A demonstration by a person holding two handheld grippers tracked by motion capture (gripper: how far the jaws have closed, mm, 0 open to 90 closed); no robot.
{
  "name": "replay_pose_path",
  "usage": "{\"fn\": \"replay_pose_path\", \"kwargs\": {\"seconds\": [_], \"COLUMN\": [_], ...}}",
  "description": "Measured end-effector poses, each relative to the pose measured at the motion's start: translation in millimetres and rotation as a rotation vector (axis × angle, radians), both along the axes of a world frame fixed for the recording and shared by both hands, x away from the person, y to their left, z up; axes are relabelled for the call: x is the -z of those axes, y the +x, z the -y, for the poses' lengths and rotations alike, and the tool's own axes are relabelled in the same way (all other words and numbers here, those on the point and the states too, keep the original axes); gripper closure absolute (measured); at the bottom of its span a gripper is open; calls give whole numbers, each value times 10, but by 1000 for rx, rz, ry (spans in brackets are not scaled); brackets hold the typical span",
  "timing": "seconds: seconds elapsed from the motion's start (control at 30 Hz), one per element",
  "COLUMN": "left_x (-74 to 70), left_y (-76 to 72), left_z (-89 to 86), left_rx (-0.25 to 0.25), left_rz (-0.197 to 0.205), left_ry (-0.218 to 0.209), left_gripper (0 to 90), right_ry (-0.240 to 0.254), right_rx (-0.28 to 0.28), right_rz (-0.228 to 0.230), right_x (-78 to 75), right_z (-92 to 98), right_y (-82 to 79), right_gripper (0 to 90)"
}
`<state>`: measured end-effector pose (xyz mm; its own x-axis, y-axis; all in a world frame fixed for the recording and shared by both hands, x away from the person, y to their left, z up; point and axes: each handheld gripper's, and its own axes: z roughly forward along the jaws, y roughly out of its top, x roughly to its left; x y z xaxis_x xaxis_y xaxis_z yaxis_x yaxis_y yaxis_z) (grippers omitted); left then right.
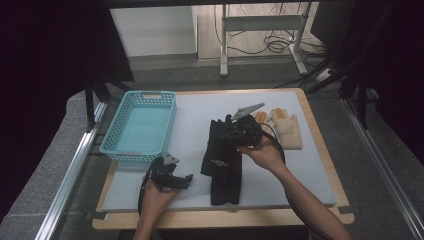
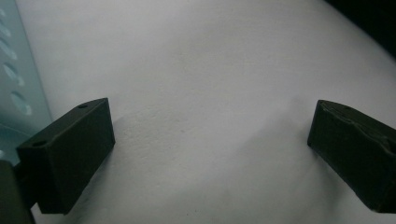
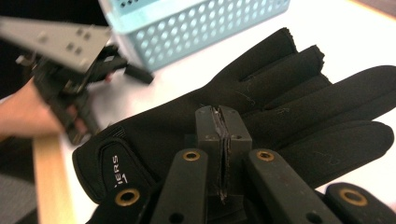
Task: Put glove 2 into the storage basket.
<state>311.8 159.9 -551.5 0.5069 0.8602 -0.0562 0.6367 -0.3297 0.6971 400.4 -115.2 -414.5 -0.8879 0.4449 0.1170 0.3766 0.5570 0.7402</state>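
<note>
A black glove [image 1: 220, 157] lies on the white mat [image 1: 280, 175] near the middle. My right gripper [image 1: 231, 131] is over its upper part, jaws pressed together. In the right gripper view the gripper [image 3: 223, 128] has a thin dark fold of the black glove [image 3: 280, 112] pinched between its pads, with the fingers spreading right and the cuff at lower left. More black fabric [image 1: 226, 190] lies below it, towards the front edge. My left gripper [image 1: 186, 179] rests low at the front left, held by a hand. Its jaws stand wide apart over bare mat [image 2: 210, 149].
A light blue perforated basket [image 1: 116, 125] stands at the back left with nothing in it; its wall [image 3: 201, 23] is seen beyond the glove. A pair of pale gloves with orange fingertips [image 1: 287, 127] lies at the back right. The table's wooden edge [image 1: 225, 217] runs along the front.
</note>
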Motion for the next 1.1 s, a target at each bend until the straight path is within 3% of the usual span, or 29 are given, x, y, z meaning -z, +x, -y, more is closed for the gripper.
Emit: {"fn": "replay_pose_path", "kwargs": {"seconds": [0.23, 0.5, 0.6, 0.67, 0.73, 0.9, 1.03, 1.1], "left_x": [-1, -1, -3, -3, -3, -3, -3, -3], "left_y": [0, -1, 0, 0, 0, 0, 0, -1], "left_z": [0, 0, -3, -4, -3, -3, -3, -3], "left_rx": [0, 0, 3, 4, 3, 2, 3, 2], "left_rz": [-1, -1, -3, -3, -2, -2, -3, -2], "left_ry": [0, 1, 5, 6, 5, 5, 5, 4], "left_gripper": [10, 10, 10, 10, 10, 10, 10, 10], "right_ry": [-49, -126, -154, -185, -186, -149, -126, -117], "right_rx": [-33, -61, -61, -59, -58, -33, -9, 6], "right_rz": [-53, -126, -124, -98, -87, -64, -40, -35], "right_x": [103, 534, 670, 752, 792, 718, 651, 648], "right_z": [247, 160, 105, 70, 57, 126, 283, 380], "right_y": [-233, -278, -277, -305, -326, -334, -320, -327], "right_gripper": [873, 872, 870, 854, 834, 655, 639, 684]}}
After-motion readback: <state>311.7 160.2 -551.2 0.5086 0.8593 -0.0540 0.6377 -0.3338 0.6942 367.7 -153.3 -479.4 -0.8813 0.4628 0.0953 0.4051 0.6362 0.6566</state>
